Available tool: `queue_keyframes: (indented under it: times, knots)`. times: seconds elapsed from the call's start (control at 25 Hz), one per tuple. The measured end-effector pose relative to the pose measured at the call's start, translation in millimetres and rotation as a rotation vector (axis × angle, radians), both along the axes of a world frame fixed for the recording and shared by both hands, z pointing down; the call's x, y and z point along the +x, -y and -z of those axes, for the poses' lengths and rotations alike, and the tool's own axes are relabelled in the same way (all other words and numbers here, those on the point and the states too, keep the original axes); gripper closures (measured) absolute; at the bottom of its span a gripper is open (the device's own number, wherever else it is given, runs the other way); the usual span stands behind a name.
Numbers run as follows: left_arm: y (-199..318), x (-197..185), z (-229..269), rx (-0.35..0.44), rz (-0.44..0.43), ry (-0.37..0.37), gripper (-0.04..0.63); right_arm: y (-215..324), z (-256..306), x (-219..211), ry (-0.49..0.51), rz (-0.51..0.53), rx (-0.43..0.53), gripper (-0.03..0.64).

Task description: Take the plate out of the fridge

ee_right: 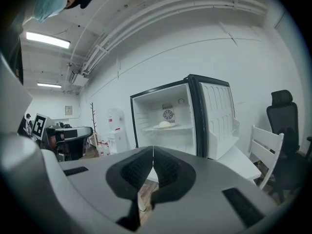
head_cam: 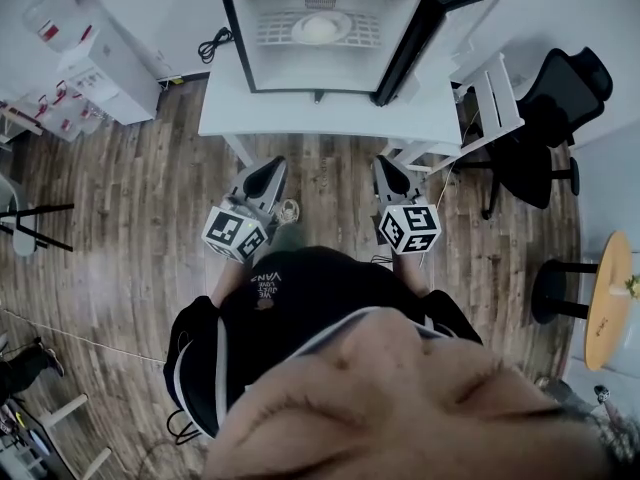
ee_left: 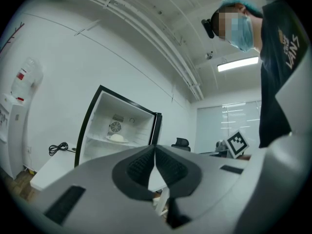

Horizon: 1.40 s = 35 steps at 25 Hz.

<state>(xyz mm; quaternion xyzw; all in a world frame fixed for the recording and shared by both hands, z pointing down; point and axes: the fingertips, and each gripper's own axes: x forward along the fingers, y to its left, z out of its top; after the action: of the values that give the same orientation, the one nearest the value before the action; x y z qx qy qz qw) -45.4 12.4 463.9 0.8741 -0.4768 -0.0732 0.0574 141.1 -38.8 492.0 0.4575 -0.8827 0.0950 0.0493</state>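
A small black fridge [head_cam: 320, 28] stands open on a white table [head_cam: 230, 108], its door [head_cam: 460, 18] swung to the right. On its wire shelf lies a white plate [head_cam: 321, 28] with a pale mound on it; the plate [ee_left: 117, 138] shows far off in the left gripper view, and the plate [ee_right: 165, 125] likewise in the right gripper view. My left gripper [head_cam: 270, 168] and right gripper [head_cam: 386, 166] hang side by side over the wooden floor, short of the table, both shut and empty. Seen up close, the left gripper [ee_left: 155, 149] and the right gripper [ee_right: 153, 151] have their pads together.
A water dispenser [head_cam: 95, 53] stands at the back left. A white chair [head_cam: 490, 98] and a black office chair [head_cam: 560, 108] are right of the table. A round wooden table [head_cam: 610, 298] is at the far right. A black cable [head_cam: 212, 43] lies beside the fridge.
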Motion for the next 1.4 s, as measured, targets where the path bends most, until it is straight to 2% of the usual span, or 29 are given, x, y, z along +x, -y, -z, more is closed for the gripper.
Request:
queue_keyframes:
  times: [0.52, 1.4]
  knots:
    - [54, 8, 3, 0.000, -0.053, -0.010, 0.577, 38, 3, -6, -0.017, -0.013, 0.012, 0.604]
    - [145, -23, 7, -0.002, -0.077, -0.016, 0.577, 126, 10, -38, -0.030, -0.031, 0.021, 0.604]
